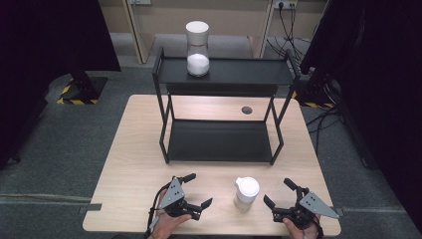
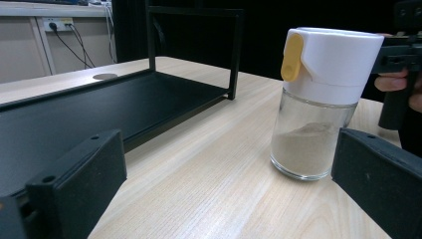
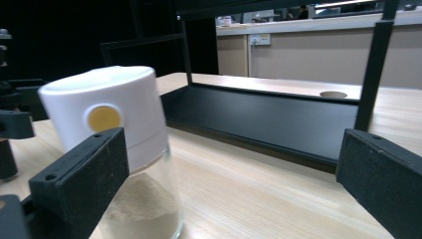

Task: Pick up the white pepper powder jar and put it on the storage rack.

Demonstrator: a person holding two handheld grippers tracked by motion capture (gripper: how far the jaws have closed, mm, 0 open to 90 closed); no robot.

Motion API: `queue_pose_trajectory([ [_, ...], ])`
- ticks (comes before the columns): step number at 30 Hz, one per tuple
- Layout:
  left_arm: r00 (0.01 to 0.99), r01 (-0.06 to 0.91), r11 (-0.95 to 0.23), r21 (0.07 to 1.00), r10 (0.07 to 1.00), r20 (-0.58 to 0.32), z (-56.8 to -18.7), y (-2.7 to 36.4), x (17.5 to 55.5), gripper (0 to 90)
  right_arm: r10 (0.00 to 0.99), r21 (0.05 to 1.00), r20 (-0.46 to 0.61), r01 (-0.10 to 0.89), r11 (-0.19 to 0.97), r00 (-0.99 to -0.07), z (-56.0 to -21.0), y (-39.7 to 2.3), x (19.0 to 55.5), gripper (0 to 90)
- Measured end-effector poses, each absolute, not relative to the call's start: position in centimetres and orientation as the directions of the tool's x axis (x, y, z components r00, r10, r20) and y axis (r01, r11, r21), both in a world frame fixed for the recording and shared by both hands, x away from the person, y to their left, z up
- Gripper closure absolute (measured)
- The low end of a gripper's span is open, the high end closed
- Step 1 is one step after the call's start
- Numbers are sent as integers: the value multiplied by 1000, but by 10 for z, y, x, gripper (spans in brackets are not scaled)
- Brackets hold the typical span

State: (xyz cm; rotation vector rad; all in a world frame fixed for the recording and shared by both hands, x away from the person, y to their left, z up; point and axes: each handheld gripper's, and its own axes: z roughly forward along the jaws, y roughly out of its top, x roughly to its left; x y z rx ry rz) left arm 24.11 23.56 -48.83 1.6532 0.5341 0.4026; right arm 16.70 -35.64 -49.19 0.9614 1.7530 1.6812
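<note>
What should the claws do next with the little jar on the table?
Probably slide the right claw left around the jar. Both claws are open, the jar stands free between them, and it already sits beside the right claw's near jaw.

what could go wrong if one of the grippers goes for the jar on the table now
The glass jar is tall with a heavy-looking white lid, so a sideways nudge from the right gripper, open and close beside it, might tip it. Smooth glass could also slip between the jaws. The left gripper would have to reach across, possibly crowding the right one.
</note>
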Motion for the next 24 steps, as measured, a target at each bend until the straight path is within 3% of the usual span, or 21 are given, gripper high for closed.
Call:
queue_pose_trajectory([
  [24,829,120,-102,988,558,-43,-489,236,241,1,714,993,55,115,36,-698,-487,-338,167,5],
])
